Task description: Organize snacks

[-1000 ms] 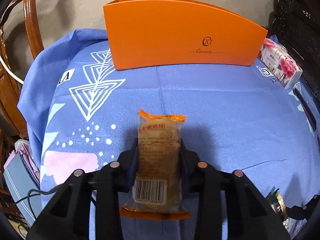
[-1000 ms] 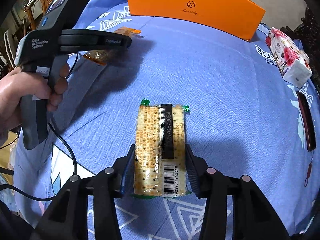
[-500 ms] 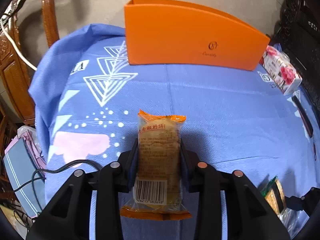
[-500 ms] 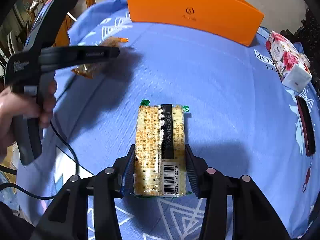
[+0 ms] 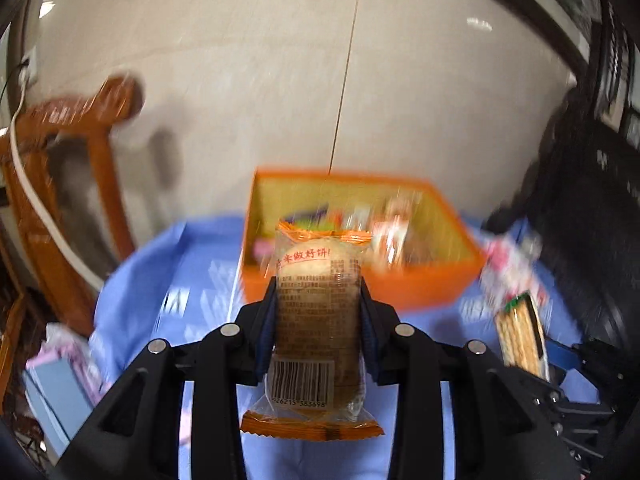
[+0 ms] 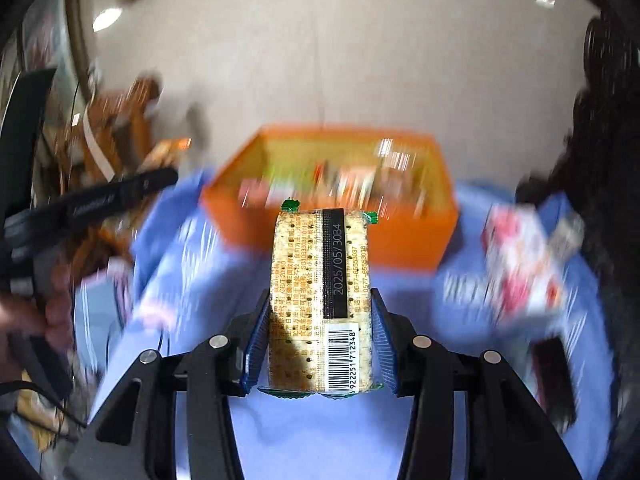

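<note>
- The rice cake packet (image 5: 320, 320) sits lengthwise between the pads of my left claw (image 5: 319, 320), barcode end toward the camera. I hold it by its long sides so the wrapper stays straight and the far end leads into the box.
- The left claw is closed firmly on this packet, both pads pressing its sides.
- The cracker packet (image 6: 322, 300) is held the same way in my right claw (image 6: 320, 332), which is part closed, clamped on the packet's edges.
- Both packets are in the air above the blue cloth surface (image 6: 320, 432), not resting on it.
- The orange box (image 6: 408, 244) stands beyond both packets with its open top in view; blurred snacks already lie inside. I judge it to be the destination.
- A flowered tissue pack (image 6: 520, 264) lies to the right of the box, apart from it.
- The background is motion-blurred; finer detail cannot be read.
</note>
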`<state>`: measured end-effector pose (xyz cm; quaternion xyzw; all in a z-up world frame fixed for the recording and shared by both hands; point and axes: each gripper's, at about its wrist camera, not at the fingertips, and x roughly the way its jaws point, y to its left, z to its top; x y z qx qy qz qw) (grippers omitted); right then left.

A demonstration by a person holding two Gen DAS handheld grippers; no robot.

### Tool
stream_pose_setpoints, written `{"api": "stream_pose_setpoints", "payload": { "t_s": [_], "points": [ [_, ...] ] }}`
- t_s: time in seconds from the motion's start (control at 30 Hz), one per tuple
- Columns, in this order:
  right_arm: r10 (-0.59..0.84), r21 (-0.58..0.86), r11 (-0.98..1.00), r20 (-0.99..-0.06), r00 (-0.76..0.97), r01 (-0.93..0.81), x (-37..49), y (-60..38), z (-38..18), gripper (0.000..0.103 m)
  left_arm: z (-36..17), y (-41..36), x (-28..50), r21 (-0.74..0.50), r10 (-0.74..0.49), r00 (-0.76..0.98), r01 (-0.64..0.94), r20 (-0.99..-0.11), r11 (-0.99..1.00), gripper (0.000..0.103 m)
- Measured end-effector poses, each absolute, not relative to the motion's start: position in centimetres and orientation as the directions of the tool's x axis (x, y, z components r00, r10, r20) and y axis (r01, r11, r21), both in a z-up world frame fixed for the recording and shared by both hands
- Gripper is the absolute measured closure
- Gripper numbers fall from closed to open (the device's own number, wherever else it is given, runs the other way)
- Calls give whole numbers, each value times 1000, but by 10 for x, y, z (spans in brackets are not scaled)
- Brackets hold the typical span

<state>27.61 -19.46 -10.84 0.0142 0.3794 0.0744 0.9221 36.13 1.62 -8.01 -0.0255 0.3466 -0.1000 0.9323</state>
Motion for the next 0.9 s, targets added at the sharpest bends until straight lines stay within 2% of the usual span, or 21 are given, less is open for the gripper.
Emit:
{"api": "stream_pose_setpoints", "payload": {
  "t_s": [0.2, 0.23, 0.27, 0.3, 0.33, 0.43, 0.57, 0.9],
  "points": [
    [135, 69, 991, -622, 771, -118, 367, -221, -65, 56, -38, -12, 428, -81, -165, 772, 147, -613, 986, 68],
    [142, 70, 990, -621, 771, -126, 379, -224, -62, 55, -34, -16, 439, -70, -153, 770, 139, -619, 988, 60],
    [147, 70, 989, -627, 765, -132, 394, -224, -60, 46, -33, -18, 446, -60, -139, 768, 131, -625, 990, 48],
    [145, 69, 989, -632, 761, -131, 404, -224, -58, 33, -31, -22, 453, -22, -89, 766, 97, -636, 995, 14],
    [126, 62, 992, -629, 767, -112, 412, -225, -54, 4, -28, -24, 457, 17, -38, 767, 64, -641, 998, 4],
    [120, 66, 993, -591, 798, -100, 412, -224, -44, 3, -23, -27, 457, 60, -16, 776, 70, -631, 996, 4],
    [70, 37, 998, -625, 778, -60, 411, -221, -44, 3, -26, -24, 453, 53, -4, 768, 49, -640, 997, 4],
    [58, 37, 998, -653, 755, -45, 386, -214, -45, 3, -21, -11, 424, 49, 8, 768, 30, -641, 998, 4]
  ]
}}
